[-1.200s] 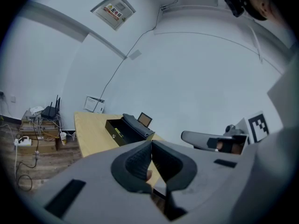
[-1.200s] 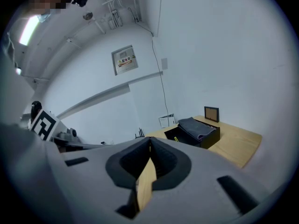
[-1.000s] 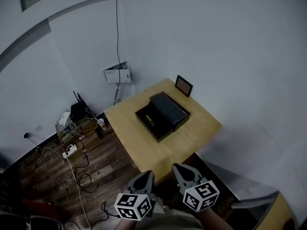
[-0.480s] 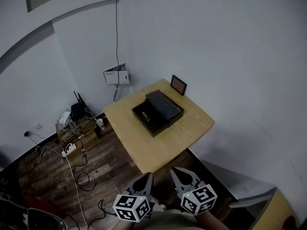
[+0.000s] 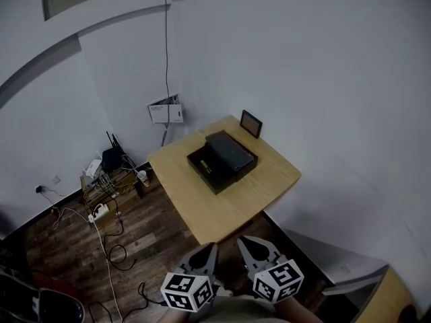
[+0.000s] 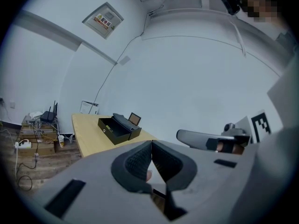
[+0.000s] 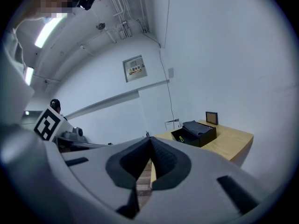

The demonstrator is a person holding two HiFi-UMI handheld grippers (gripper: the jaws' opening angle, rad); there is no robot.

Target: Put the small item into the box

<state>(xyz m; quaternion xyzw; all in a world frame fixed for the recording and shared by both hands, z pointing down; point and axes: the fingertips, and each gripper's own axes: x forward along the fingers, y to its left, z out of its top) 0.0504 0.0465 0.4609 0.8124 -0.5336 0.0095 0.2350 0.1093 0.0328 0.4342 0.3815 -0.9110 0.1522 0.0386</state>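
Note:
A black box (image 5: 222,161) lies open on a light wooden table (image 5: 202,207), its lid folded back toward the wall. Inside it shows a small yellow-green item (image 5: 209,167), also visible in the right gripper view as the item (image 7: 181,137) in the box (image 7: 194,133). The box (image 6: 117,127) appears far ahead in the left gripper view. My left gripper (image 5: 206,249) and right gripper (image 5: 248,243) hang side by side well short of the table, above the floor. Both are shut, pads touching, with nothing between them: left gripper (image 6: 152,144), right gripper (image 7: 150,140).
A small dark picture frame (image 5: 251,123) stands at the table's far edge by the wall. A wall-mounted holder with papers (image 5: 166,112) hangs left of the table. Routers, a power strip (image 5: 99,212) and loose cables cover the wooden floor at the left.
The head view has pulled back a little, so the table and box look slightly smaller and higher. Both grippers stay shut, low in the picture.

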